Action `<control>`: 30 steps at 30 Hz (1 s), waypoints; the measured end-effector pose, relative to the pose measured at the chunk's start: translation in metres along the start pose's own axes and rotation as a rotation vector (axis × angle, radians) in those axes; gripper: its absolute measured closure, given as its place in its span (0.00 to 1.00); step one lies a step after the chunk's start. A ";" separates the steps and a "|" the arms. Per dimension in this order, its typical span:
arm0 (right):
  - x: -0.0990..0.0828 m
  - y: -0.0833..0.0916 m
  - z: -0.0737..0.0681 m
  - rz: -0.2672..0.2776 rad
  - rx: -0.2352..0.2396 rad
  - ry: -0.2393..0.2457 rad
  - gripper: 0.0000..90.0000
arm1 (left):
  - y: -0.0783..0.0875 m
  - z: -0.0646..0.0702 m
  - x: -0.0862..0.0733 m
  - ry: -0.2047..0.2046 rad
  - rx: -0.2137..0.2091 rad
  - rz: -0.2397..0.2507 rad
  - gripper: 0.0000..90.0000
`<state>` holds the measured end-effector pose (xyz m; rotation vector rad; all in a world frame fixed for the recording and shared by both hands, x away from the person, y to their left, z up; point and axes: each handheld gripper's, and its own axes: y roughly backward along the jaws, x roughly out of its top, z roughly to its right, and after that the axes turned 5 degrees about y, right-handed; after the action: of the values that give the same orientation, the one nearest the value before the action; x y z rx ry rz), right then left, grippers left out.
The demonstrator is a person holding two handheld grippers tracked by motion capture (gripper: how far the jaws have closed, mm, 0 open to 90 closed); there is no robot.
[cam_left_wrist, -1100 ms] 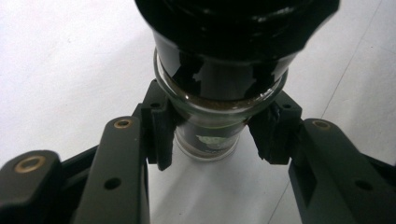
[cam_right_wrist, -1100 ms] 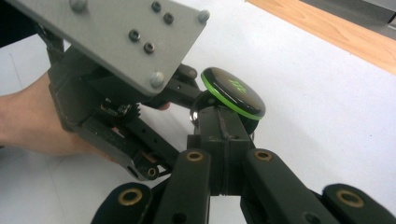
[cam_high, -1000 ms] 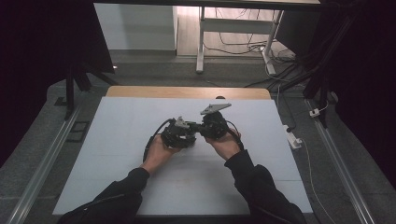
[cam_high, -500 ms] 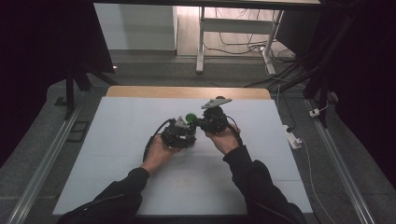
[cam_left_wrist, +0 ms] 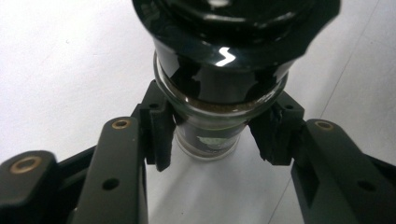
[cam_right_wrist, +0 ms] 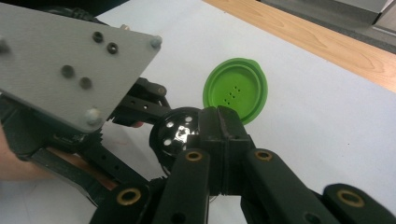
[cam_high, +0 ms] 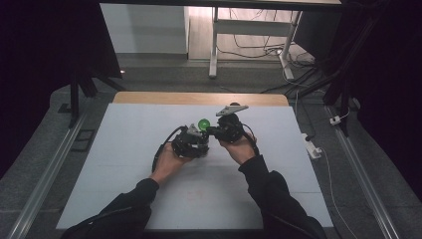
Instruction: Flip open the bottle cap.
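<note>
At the left, the left gripper (cam_left_wrist: 212,135) pinched a small glass shaker jar (cam_left_wrist: 210,140) by its neck, one black pad pressed on each side just under the dark cap (cam_left_wrist: 233,28), with the jar's body running away beyond the fingertips toward the white table (cam_left_wrist: 56,70). From above, that gripper (cam_high: 191,142) sat low over the middle of the table (cam_high: 124,189), the jar hidden within it.

Just right of it and touching the same jar, the right gripper (cam_right_wrist: 219,140) had its jaws pressed together, apparently nipping the edge of the green flip lid (cam_right_wrist: 236,88). The lid stood swung open just beyond those jaws, its underside with small dots facing the camera, and the perforated black shaker top (cam_right_wrist: 175,133) lay bare just left of the jaws.

A second before, no green showed between the two grippers; half a second before, a green spot had appeared, and now the lid (cam_high: 203,123) stood up clearly between them. The right gripper (cam_high: 226,132) had also tilted, its grey plate (cam_high: 231,107) lifting. I judge that the lid had been flipped open and the sprinkle holes exposed, so the opening step looked essentially done; releasing the lid would likely follow.
</note>
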<state>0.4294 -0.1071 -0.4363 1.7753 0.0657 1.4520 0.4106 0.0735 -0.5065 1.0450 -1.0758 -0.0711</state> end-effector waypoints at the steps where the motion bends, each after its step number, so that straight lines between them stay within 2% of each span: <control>1: 0.000 0.001 0.000 0.002 0.002 -0.002 0.96 | 0.001 0.001 0.000 -0.007 0.005 -0.001 0.50; 4: 0.000 0.007 -0.002 0.013 0.002 -0.005 0.91 | 0.006 0.001 0.001 -0.017 0.004 0.003 0.43; 8: -0.001 0.013 -0.004 0.011 0.007 -0.006 0.82 | 0.013 -0.001 0.002 0.009 -0.016 0.011 0.34; 10: -0.002 0.014 -0.004 0.010 0.006 -0.002 0.79 | 0.018 -0.003 0.001 0.015 -0.030 0.010 0.33; 14: -0.005 0.017 -0.006 0.006 0.013 -0.009 0.69 | 0.026 -0.006 -0.003 0.070 -0.062 0.008 0.28; 16: -0.007 0.019 -0.007 0.006 0.016 -0.014 0.64 | 0.030 -0.006 -0.004 0.099 -0.065 0.002 0.25; 19: -0.009 0.021 -0.008 0.003 0.025 -0.020 0.57 | 0.035 -0.005 -0.007 0.109 -0.075 -0.003 0.23; 24: -0.013 0.024 -0.013 0.000 0.039 -0.020 0.47 | 0.044 0.000 -0.009 0.090 -0.090 -0.015 0.17; 26: -0.015 0.026 -0.015 -0.003 0.044 -0.020 0.42 | 0.046 0.001 -0.011 0.104 -0.106 -0.009 0.13; 30: -0.019 0.030 -0.019 -0.007 0.052 -0.026 0.33 | 0.053 0.003 -0.016 0.106 -0.099 -0.017 0.07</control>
<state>0.3939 -0.1262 -0.4328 1.8339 0.0962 1.4334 0.3779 0.1089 -0.4784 0.9585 -0.9578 -0.0810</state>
